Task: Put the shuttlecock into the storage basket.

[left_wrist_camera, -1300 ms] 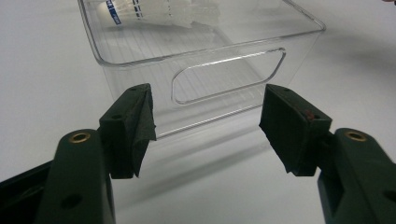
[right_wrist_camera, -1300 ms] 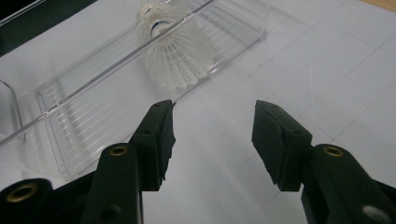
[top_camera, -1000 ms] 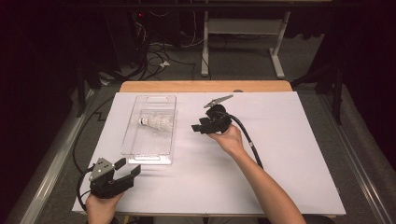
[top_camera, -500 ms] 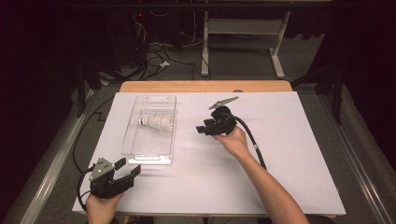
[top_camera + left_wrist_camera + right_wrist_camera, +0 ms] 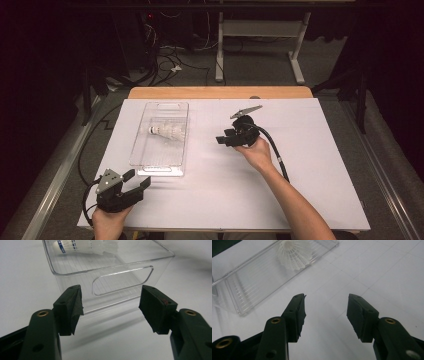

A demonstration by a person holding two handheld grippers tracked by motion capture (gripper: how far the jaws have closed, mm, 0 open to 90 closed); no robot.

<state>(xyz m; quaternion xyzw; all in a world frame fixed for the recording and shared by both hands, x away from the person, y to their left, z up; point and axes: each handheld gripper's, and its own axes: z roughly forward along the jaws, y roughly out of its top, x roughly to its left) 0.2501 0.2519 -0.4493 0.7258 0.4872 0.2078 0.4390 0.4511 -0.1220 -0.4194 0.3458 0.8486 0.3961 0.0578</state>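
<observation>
- White feathered shuttlecock point(image 5: 167, 131) is seen lying inside the clear plastic bin point(image 5: 145, 161), so the putting-in looks done.
- Nothing is held by the right gripper point(image 5: 223, 140); its jaws are spread wide, beside the bin.
- Left gripper point(image 5: 140, 181) is held wide too, empty, just before the bin's near end.

A white-covered tabletop point(image 5: 320, 165) with a wooden far edge is standing on grey carpeted floor point(image 5: 330, 65), while tangled black cables point(image 5: 165, 60) are lying near a white metal frame point(image 5: 260, 30) and darkness is swallowing the room's edges.
</observation>
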